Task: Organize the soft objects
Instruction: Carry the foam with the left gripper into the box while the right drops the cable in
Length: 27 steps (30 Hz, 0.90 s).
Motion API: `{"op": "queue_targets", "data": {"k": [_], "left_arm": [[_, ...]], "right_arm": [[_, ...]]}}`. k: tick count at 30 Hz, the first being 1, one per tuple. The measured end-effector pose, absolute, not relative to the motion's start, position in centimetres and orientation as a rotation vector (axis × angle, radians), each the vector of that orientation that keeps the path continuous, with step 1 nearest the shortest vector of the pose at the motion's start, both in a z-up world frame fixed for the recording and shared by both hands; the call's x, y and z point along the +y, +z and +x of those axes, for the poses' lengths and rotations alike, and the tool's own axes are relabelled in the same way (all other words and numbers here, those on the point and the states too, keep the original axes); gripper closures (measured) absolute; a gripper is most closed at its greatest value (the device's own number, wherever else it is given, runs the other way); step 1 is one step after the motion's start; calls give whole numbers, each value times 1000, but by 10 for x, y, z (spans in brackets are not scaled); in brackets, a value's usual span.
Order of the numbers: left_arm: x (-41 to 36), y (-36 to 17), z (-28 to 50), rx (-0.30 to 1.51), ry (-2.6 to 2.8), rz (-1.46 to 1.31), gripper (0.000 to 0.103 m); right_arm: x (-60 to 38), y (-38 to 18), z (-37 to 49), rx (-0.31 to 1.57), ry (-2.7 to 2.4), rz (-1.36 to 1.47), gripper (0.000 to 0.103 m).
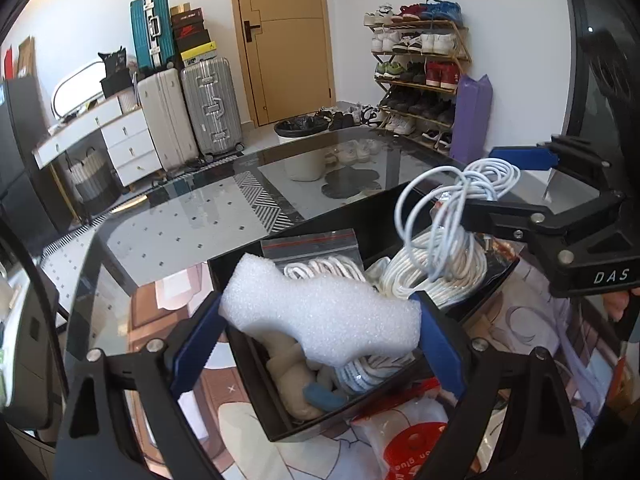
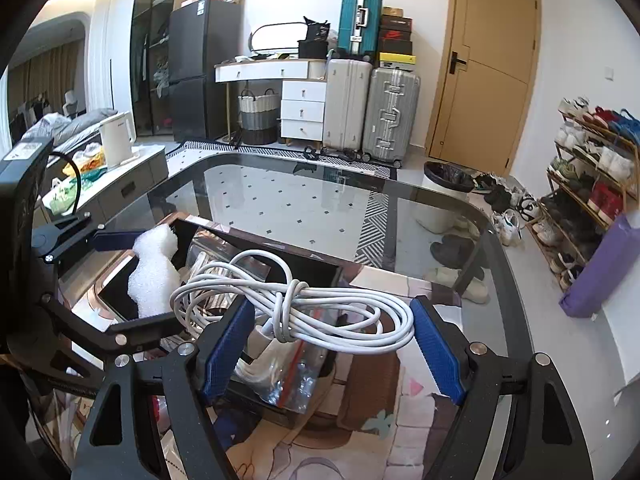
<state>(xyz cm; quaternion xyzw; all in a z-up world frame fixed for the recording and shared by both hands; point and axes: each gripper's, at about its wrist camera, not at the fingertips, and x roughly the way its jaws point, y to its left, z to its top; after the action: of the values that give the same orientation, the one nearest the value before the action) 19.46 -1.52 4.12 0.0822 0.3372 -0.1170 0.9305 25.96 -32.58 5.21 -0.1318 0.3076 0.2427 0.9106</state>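
Observation:
My left gripper [image 1: 320, 344] is shut on a white foam piece [image 1: 320, 316] and holds it over the black box [image 1: 276, 420] on the glass table. My right gripper [image 2: 332, 344] is shut on a coiled white cable [image 2: 304, 308] and holds it above the same box [image 2: 316, 268]. In the left wrist view the right gripper [image 1: 508, 188] comes in from the right with the cable [image 1: 452, 208] hanging down. The box holds white rope coils [image 1: 432, 268], a zip bag of cord [image 1: 320, 256] and a beige soft toy [image 1: 292, 380]. The foam also shows in the right wrist view [image 2: 154, 272].
The glass table [image 2: 300, 200] extends far ahead of the box. A plastic bag with red print [image 1: 408, 436] lies near the box's front. Past the table stand suitcases [image 2: 372, 108], a bin [image 2: 444, 196], a shoe rack [image 2: 592, 184] and a purple mat [image 2: 596, 272].

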Motion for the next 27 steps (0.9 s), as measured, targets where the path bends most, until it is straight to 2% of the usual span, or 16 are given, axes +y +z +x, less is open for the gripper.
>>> {"op": "queue_targets", "data": {"k": [18, 19, 22, 27], "left_arm": [[-6, 45, 191, 685, -202, 201, 11], [-4, 44, 192, 689, -202, 196, 11], [-1, 45, 190, 687, -199, 181, 10], [2, 47, 186, 687, -239, 130, 2]], "right_arm": [[-289, 33, 267, 618, 556, -431, 22], [-288, 31, 267, 622, 566, -435, 20], [-294, 34, 265, 586, 530, -420, 2], [-317, 48, 259, 558, 509, -356, 1]]}}
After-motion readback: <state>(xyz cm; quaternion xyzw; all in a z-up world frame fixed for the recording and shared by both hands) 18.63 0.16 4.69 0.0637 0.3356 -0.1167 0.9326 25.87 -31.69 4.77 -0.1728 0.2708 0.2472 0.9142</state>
